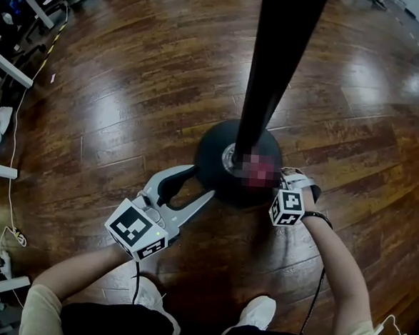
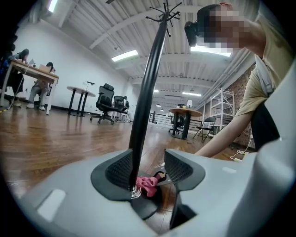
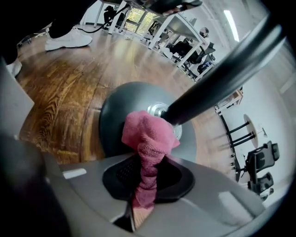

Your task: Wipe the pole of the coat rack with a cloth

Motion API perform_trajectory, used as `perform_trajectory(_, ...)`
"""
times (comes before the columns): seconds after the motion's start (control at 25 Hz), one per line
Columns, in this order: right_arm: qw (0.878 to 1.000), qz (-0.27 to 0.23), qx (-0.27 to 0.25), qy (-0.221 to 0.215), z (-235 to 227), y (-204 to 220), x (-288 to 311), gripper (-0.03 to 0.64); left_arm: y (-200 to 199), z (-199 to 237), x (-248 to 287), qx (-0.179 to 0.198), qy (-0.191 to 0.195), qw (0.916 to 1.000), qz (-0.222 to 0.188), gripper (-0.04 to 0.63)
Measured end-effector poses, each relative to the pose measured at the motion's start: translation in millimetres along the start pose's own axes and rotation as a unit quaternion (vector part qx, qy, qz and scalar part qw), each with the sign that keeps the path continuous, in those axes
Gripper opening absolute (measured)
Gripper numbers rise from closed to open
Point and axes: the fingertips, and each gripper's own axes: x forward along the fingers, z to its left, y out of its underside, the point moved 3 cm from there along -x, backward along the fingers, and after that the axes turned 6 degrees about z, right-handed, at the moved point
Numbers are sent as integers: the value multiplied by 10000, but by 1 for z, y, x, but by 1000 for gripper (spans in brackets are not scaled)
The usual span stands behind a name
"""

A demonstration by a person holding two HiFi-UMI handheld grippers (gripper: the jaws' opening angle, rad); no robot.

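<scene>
The coat rack's black pole point(image 1: 270, 67) rises from a round black base point(image 1: 213, 160) on the wooden floor. My right gripper point(image 1: 284, 177) is at the base's right side, shut on a pink cloth point(image 3: 148, 139). The cloth's bunched end presses against the foot of the pole point(image 3: 217, 69), beside its metal collar. My left gripper point(image 1: 197, 184) stands open just left of the base, with nothing held. In the left gripper view the pole point(image 2: 145, 102) shows between the open jaws, farther off, with the pink cloth point(image 2: 148, 184) at its foot.
The person's white shoes point(image 1: 260, 313) stand close behind the base. White furniture legs and a cable point(image 1: 11, 185) run along the left edge. Desks, office chairs point(image 2: 106, 104) and round tables stand farther off across the wooden floor.
</scene>
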Motion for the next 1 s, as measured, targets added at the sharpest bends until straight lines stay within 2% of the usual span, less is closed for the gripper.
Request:
perform_trajectory(0.24,9994,-175,-264,-99,26,-29,-10,17,-3,12,-8,-103,-235,9997,-37,184)
perform_trajectory(0.64,9954,-285,-850,-330,44,-89,-5,17,-1,19,-18,-53,-303,9995,-61,184)
perform_trajectory(0.88,9941,125,-1071,-138,34,-116,6,18,0,28,-23,-88,-396,9992,-69,184)
perform_trajectory(1.0,9947,344,-970,15,29,-128,12,18,1,34,-27,-72,-480,9988,-66,184)
